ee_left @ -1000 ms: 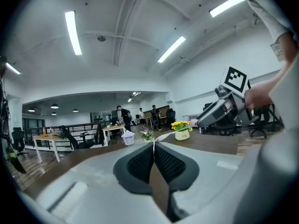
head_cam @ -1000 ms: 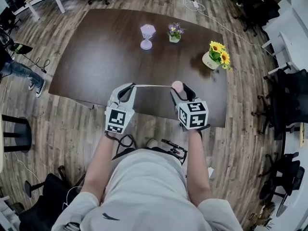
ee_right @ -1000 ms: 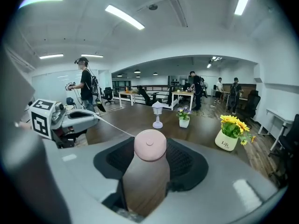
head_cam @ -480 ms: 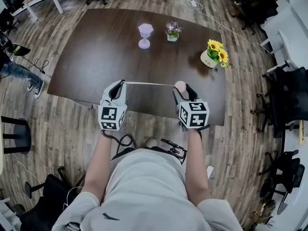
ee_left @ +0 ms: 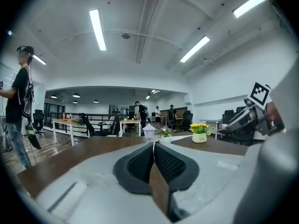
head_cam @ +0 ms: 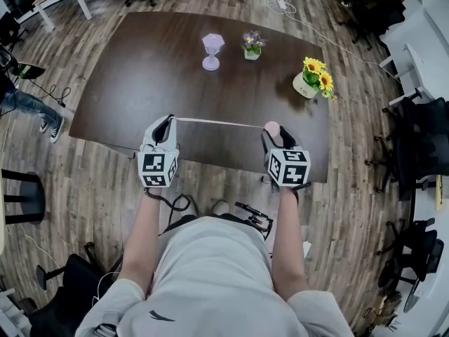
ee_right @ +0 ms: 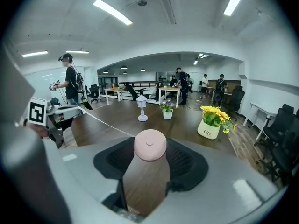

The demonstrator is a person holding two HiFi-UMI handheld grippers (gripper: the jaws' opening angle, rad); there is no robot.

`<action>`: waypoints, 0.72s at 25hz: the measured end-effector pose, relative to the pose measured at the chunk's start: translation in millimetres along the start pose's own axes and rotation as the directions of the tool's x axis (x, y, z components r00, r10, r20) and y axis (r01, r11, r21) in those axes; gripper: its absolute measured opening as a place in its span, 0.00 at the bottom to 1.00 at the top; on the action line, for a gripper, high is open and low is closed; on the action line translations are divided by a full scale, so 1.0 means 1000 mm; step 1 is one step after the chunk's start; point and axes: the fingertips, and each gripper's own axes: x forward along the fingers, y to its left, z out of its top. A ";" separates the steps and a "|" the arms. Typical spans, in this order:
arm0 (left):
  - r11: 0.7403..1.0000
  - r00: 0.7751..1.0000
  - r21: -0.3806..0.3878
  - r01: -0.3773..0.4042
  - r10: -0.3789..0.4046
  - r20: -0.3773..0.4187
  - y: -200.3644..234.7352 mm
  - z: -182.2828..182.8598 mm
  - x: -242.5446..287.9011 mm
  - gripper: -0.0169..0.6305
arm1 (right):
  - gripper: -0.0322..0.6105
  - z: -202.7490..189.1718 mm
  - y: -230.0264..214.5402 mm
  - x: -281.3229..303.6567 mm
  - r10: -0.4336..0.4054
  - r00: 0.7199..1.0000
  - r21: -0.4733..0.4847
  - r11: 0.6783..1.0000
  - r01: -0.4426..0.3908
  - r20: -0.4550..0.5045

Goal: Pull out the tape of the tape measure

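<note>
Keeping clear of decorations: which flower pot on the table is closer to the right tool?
The white pot of yellow sunflowers, near the table's right edge; the purple-flower pot sits farther back.

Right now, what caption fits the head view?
Left gripper holds tape stretched from pink tape measure in right gripper.

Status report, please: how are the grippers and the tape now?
Left gripper shut on tape. Right gripper shut on tape measure. Tape out, taut between them over table. Lamp and sunflowers far off, nothing in the way.
</note>
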 end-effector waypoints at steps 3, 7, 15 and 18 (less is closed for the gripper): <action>1.000 1.000 -0.010 0.004 -0.004 -0.011 0.001 -0.006 0.000 0.04 | 0.38 -0.003 0.001 0.000 -0.001 1.000 0.000 1.000 0.001 -0.002; 1.000 1.000 0.002 -0.006 0.006 -0.025 0.003 -0.012 0.003 0.05 | 0.38 -0.008 -0.007 0.003 -0.026 1.000 0.002 1.000 0.026 -0.017; 0.998 0.999 -0.046 -0.046 0.045 -0.029 0.030 -0.021 0.003 0.04 | 0.38 -0.018 -0.028 0.006 -0.058 0.998 0.050 0.997 0.059 -0.025; 0.999 0.999 -0.033 -0.030 0.029 -0.037 0.024 -0.023 0.009 0.04 | 0.38 -0.017 -0.027 0.011 -0.055 0.998 0.041 0.998 0.056 -0.026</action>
